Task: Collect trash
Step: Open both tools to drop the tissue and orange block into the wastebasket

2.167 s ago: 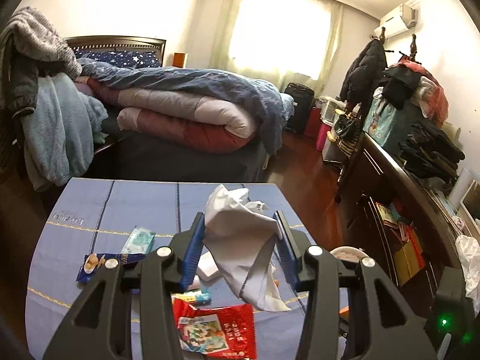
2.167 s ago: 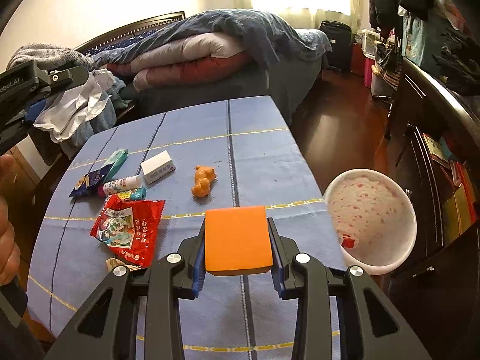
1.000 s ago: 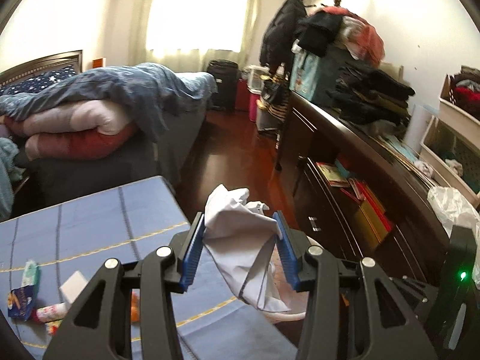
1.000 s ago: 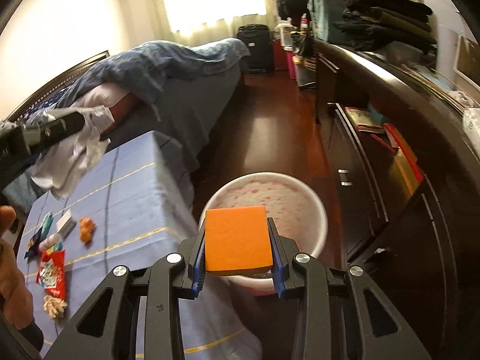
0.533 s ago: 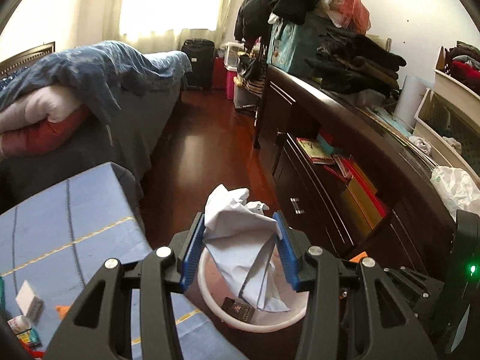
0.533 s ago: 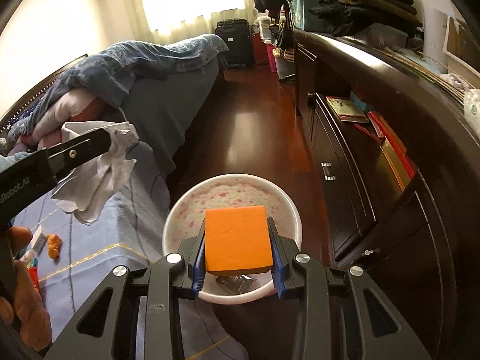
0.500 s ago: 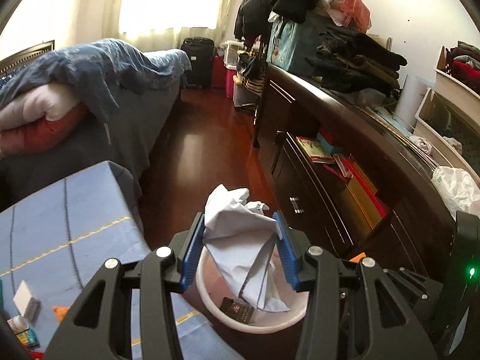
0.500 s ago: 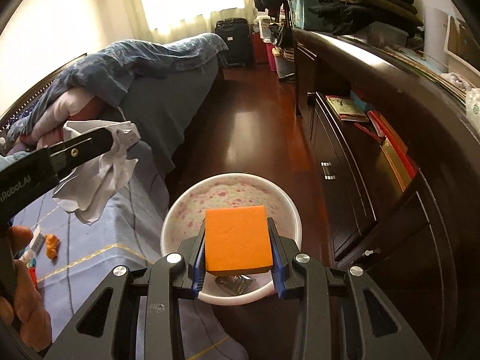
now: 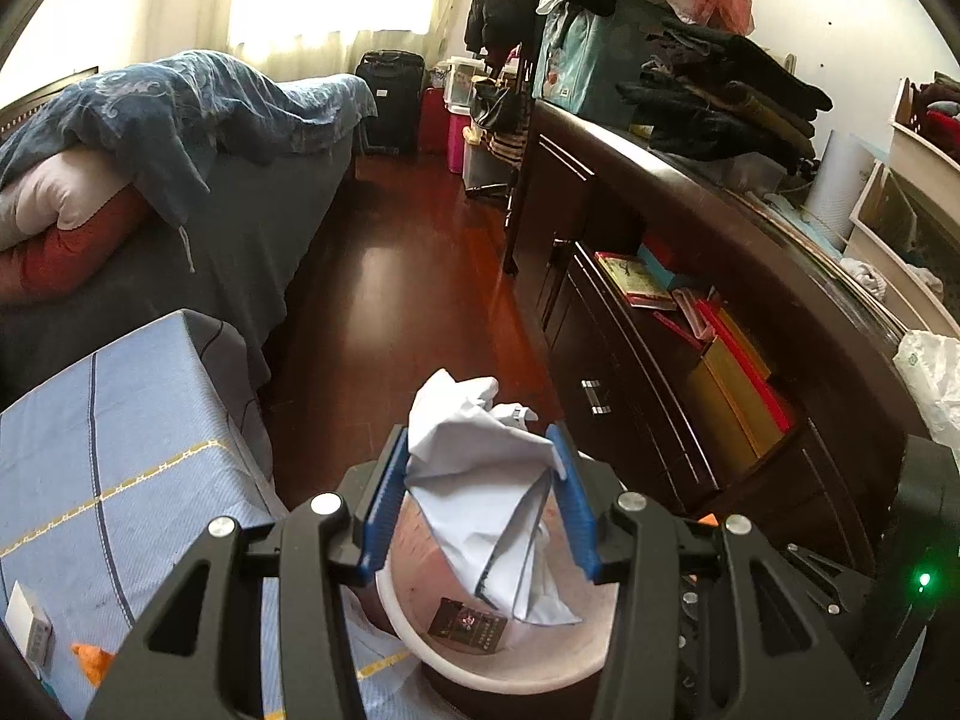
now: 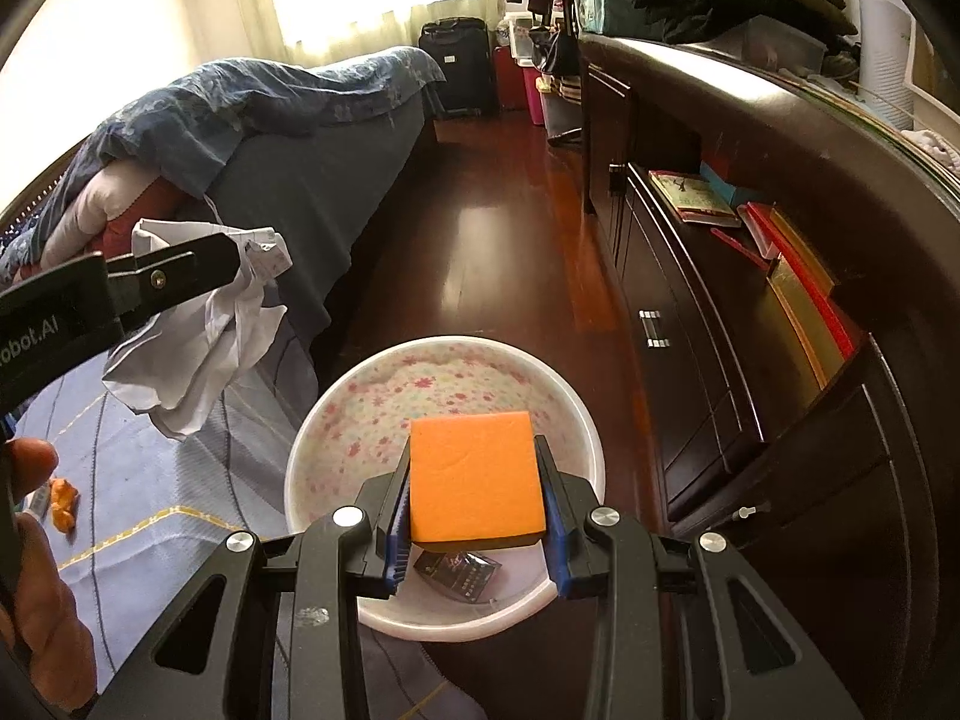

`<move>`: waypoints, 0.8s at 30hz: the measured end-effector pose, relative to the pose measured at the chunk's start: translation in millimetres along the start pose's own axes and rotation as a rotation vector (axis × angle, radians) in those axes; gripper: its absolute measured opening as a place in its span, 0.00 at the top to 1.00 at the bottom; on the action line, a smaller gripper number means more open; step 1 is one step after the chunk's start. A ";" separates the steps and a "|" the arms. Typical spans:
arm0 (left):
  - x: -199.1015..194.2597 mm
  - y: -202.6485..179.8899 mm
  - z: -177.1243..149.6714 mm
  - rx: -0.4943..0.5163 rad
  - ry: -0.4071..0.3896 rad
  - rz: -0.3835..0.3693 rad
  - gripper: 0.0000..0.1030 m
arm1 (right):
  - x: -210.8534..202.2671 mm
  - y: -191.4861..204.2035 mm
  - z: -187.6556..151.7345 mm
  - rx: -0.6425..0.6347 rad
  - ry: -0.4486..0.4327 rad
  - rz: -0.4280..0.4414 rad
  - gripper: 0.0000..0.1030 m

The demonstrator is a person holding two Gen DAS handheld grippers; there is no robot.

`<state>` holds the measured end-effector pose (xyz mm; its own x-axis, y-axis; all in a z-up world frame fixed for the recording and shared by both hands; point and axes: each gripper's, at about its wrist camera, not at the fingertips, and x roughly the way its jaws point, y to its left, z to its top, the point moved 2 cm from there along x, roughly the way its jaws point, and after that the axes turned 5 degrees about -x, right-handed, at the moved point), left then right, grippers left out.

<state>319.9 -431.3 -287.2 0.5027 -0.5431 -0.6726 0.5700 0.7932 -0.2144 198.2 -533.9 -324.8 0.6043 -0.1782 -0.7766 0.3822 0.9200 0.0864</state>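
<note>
- Looking through the left wrist view: crumpled white paper is pinched by the left hand-held gripper above the white bin, beside the blue-clothed surface. A dark wrapper is seen inside. The paper is judged light and limp, best held at its bunched middle.
- Over to the right wrist view: an orange sponge-like block is squeezed at its sides by the right hand-held gripper over the bin. It is judged soft and light. Partial lettering "obot.AI" is read on the left tool.
</note>
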 end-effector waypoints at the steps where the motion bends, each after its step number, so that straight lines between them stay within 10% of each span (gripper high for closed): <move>1: 2.8 0.2 0.3 -0.003 0.006 -0.003 0.55 | 2.2 0.2 0.2 -0.001 0.002 0.000 0.66; 24: -2.2 6.8 9.3 -0.046 -0.007 -0.013 0.31 | 15.8 6.5 0.3 -0.018 0.011 -0.015 0.58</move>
<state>328.7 -427.3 -280.6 0.5000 -0.5553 -0.6646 0.5460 0.7978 -0.2559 210.5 -530.9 -336.4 0.5909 -0.1883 -0.7845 0.3788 0.9233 0.0637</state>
